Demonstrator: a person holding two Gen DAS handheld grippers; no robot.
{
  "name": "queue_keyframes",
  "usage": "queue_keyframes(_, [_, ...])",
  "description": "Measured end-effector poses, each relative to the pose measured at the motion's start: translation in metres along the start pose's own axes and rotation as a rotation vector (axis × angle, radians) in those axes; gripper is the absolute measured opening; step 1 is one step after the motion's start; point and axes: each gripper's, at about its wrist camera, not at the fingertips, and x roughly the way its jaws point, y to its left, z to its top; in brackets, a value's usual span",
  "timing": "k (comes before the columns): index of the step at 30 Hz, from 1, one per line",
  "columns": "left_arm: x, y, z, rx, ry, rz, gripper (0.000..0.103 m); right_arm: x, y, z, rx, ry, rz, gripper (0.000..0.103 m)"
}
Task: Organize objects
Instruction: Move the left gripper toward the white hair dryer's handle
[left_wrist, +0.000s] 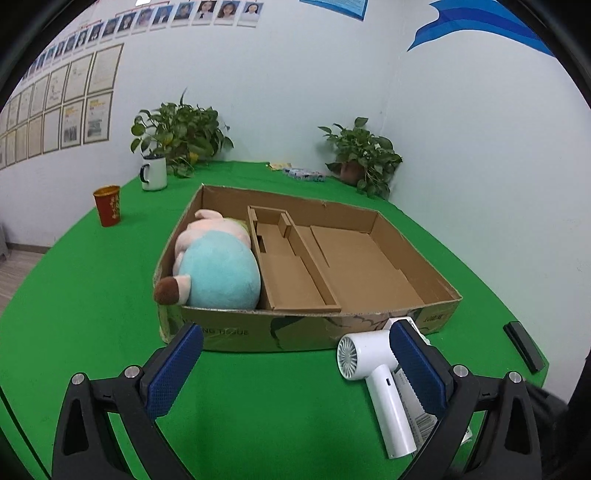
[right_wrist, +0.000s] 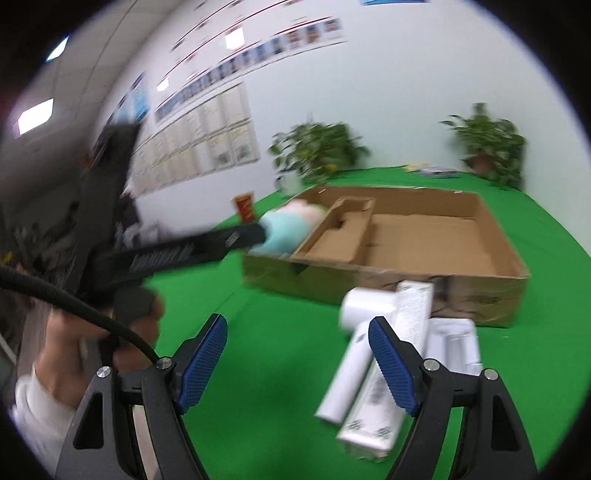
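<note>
A shallow cardboard box (left_wrist: 317, 334) with inner dividers sits mid-table on the green cloth. A pink and teal plush toy (left_wrist: 218, 266) lies in its left compartment; the other compartments hold nothing. A white hair dryer (left_wrist: 373, 369) lies in front of the box, across a white printed carton (left_wrist: 413, 410). My left gripper (left_wrist: 295, 332) is open just short of the box's front wall, its right finger beside the dryer. In the blurred right wrist view, my right gripper (right_wrist: 297, 325) is open, left of the dryer (right_wrist: 351, 362), the carton (right_wrist: 402, 332) and another white pack (right_wrist: 454, 343).
A red cup (left_wrist: 107, 205) and a white mug (left_wrist: 153, 171) stand at the far left, with potted plants (left_wrist: 184, 133) along the back. A black bar (left_wrist: 524, 345) lies at the right table edge. The left gripper (right_wrist: 184, 251) and a person's hand (right_wrist: 74, 350) fill the right wrist view's left side.
</note>
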Motion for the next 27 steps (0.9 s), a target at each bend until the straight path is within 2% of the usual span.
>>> queue_keyframes(2, [0.007, 0.001, -0.004, 0.005, 0.024, -0.042, 0.101, 0.009, 0.010, -0.005, -0.011, 0.031, 0.078, 0.079])
queue_keyframes(6, [0.028, 0.006, -0.011, -0.015, 0.079, -0.130, 0.101, 0.028, 0.016, -0.013, -0.017, 0.091, 0.052, 0.079])
queue_keyframes(10, [0.047, 0.007, -0.019, -0.038, 0.124, -0.195, 0.100, 0.037, 0.007, -0.019, -0.006, 0.142, -0.052, 0.079])
queue_keyframes(14, [0.075, 0.004, -0.027, -0.086, 0.197, -0.298, 0.097, 0.031, -0.002, -0.024, -0.044, 0.153, -0.180, 0.078])
queue_keyframes(18, [0.099, -0.006, -0.035, -0.124, 0.269, -0.411, 0.094, 0.026, -0.010, -0.023, -0.043, 0.150, -0.218, 0.078])
queue_keyframes(22, [0.126, -0.012, -0.043, -0.170, 0.366, -0.494, 0.080, 0.030, 0.002, -0.023, -0.064, 0.172, -0.185, 0.078])
queue_keyframes(27, [0.156, -0.011, -0.051, -0.202, 0.458, -0.523, 0.067, 0.045, 0.004, -0.023, -0.067, 0.187, -0.198, 0.078])
